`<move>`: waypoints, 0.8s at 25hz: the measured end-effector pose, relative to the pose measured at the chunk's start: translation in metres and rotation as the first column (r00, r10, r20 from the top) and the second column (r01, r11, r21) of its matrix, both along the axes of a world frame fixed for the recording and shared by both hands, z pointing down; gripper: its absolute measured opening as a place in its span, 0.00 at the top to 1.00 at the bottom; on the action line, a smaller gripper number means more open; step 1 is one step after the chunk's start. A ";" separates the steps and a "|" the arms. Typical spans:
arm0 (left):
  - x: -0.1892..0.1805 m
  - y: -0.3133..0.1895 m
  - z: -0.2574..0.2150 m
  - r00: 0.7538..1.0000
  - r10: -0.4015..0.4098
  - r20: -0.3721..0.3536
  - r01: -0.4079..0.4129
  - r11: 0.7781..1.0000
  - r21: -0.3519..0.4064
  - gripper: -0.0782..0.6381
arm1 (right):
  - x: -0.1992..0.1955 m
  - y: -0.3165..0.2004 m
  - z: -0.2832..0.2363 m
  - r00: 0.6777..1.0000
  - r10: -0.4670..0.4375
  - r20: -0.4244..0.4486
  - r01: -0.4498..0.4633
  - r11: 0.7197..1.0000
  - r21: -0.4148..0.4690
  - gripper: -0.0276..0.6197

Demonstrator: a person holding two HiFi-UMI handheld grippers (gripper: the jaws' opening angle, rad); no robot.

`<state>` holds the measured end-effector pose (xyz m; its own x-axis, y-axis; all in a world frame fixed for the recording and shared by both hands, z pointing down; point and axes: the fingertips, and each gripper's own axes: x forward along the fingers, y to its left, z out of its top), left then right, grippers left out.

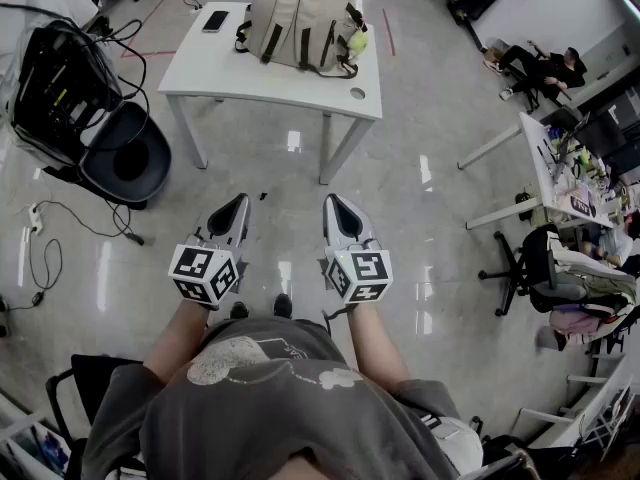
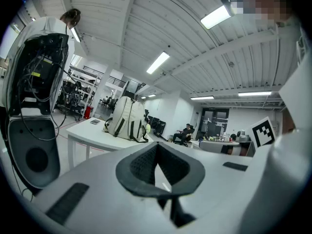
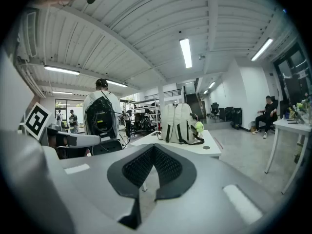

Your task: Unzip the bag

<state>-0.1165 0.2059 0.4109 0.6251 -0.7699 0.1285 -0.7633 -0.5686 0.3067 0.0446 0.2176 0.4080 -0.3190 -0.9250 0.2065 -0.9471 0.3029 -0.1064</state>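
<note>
Two grippers here, left gripper (image 1: pixel 236 206) and right gripper (image 1: pixel 336 206), both clenched tight w/ nothing in them. Bag (image 1: pixel 300 13) sits dead ahead on the table (image 1: pixel 215 73), well apart from both and roughly between their lines, right one maybe a touch nearer imo. It stands upright, long axis vertical, strap side facing the grippers.

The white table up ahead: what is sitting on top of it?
A pale backpack stands on the table with a yellow-green ball at its side, and a phone lies beside it. Anything behind the backpack is hidden.
</note>
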 end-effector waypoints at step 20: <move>0.051 0.008 0.009 0.993 0.074 0.087 -0.076 0.997 0.015 0.88 | 0.041 0.017 0.014 0.996 0.054 0.074 -0.053 0.998 -0.014 0.96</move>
<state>-0.0651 0.2143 0.4203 0.6684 -0.7240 0.1707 -0.7414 -0.6301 0.2308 0.0861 0.2344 0.4221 -0.2841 -0.9386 0.1958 -0.9512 0.2503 -0.1803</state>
